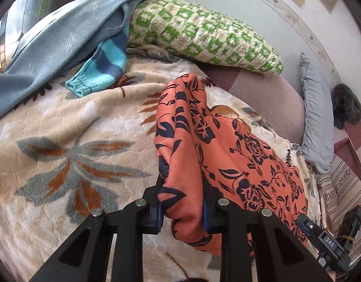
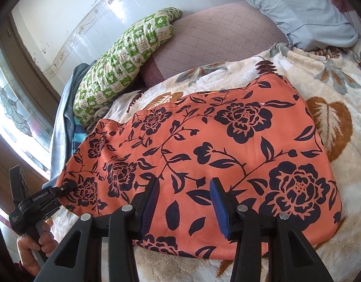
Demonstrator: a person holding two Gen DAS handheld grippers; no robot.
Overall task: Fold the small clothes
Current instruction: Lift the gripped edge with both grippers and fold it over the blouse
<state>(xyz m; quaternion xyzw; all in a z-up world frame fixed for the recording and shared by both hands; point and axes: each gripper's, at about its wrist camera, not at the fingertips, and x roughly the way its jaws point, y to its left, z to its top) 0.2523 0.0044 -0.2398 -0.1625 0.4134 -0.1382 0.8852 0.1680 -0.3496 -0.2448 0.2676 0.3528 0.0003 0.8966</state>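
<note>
Left gripper point(image 1: 181, 202) jaws clamp a bunched fold of orange floral garment point(image 1: 229, 155) lifted over the cream flowered blanket point(image 1: 63, 145)

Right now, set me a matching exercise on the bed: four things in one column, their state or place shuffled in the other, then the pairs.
1. orange floral garment
2. green checked pillow
3. left gripper
4. right gripper

A. open above the cloth
B. against the wall
C. clamped on bunched fabric
D. spread over the fleece blanket

Pairs: 1-D, 2-B, 3-C, 4-A
</note>
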